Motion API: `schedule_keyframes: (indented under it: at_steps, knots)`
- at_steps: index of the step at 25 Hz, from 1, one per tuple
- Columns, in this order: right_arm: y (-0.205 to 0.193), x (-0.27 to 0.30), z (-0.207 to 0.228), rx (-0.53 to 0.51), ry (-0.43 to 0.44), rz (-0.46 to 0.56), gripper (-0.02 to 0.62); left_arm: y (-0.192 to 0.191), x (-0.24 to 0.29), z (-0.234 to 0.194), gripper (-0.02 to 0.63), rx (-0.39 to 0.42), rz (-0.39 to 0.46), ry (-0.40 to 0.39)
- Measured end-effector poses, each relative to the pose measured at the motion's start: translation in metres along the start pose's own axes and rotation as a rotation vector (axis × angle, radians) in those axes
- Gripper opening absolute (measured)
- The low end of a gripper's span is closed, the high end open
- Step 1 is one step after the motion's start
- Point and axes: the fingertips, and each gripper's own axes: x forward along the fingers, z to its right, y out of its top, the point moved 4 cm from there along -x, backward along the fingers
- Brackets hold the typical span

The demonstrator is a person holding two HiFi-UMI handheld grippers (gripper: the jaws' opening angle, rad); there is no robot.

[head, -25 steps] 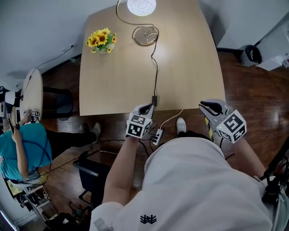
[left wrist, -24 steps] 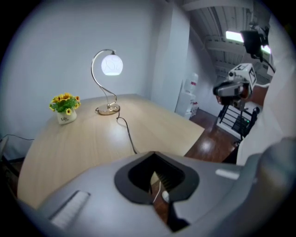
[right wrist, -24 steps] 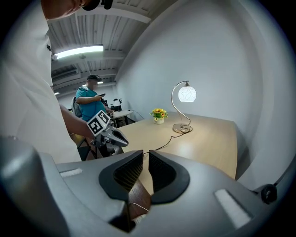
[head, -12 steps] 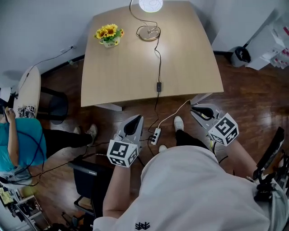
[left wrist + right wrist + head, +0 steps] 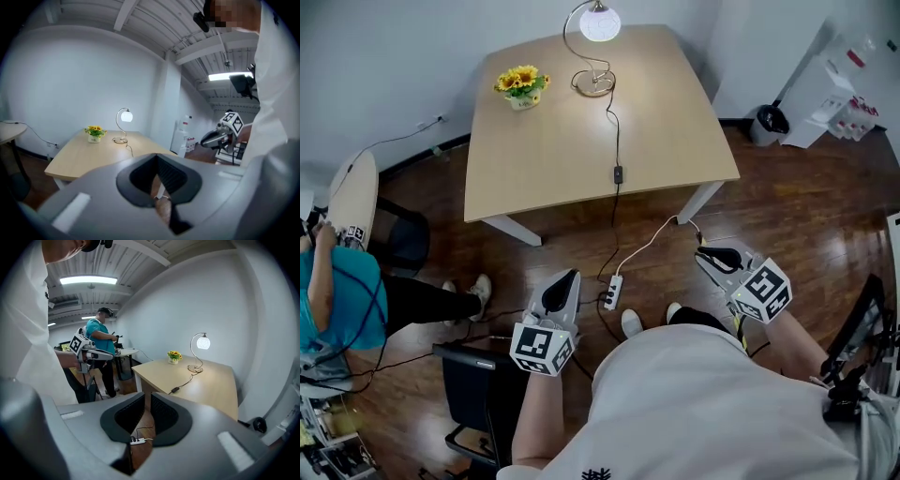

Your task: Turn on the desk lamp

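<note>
The desk lamp (image 5: pixel 598 23) stands lit at the far edge of the wooden table (image 5: pixel 544 159), its shade glowing over a curved metal stem and round base. Its black cord runs down the table to an inline switch (image 5: pixel 618 173). My left gripper (image 5: pixel 563 281) hangs over the floor well short of the table, jaws together and holding nothing. My right gripper (image 5: pixel 706 253) is also off the table near its right leg, shut and empty. In the left gripper view the lamp (image 5: pixel 125 116) glows far ahead of the gripper (image 5: pixel 157 161). In the right gripper view the lamp (image 5: pixel 202 341) and switch (image 5: pixel 174 390) lie beyond the gripper (image 5: pixel 147 399).
A pot of sunflowers (image 5: pixel 521 84) sits left of the lamp. A white power strip (image 5: pixel 611 291) and cables lie on the wood floor between the grippers. A black chair (image 5: pixel 483 375) is at my left. A person in teal (image 5: pixel 337 300) stands by a round table (image 5: pixel 356 197). A bin (image 5: pixel 766 122) stands at right.
The view has backed away from the table. Both grippers have moved from the table's near edge out over the floor; the left one has left the cord switch. The lamp stays lit.
</note>
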Motion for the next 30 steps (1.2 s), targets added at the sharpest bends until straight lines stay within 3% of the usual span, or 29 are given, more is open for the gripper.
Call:
schedule_keyframes:
  at_steps: [9, 15, 19, 23, 30]
  knots:
    - [-0.013, -0.061, -0.026, -0.029, -0.004, 0.058, 0.040, -0.009, -0.027, 0.062, 0.020, 0.025, 0.024, 0.001]
    - [-0.057, -0.125, -0.042, 0.004, 0.001, 0.107, 0.040, -0.004, -0.044, 0.140, 0.020, 0.057, -0.015, 0.023]
    - [-0.094, -0.158, -0.054, 0.049, 0.037, 0.120, 0.040, -0.025, -0.064, 0.193, 0.020, 0.111, -0.061, 0.055]
    - [-0.128, -0.183, -0.067, 0.075, 0.074, 0.116, 0.040, -0.049, -0.084, 0.241, 0.020, 0.076, -0.087, 0.063]
    - [-0.147, -0.210, -0.097, 0.066, 0.053, 0.122, 0.040, -0.074, -0.115, 0.266, 0.020, 0.091, -0.108, 0.049]
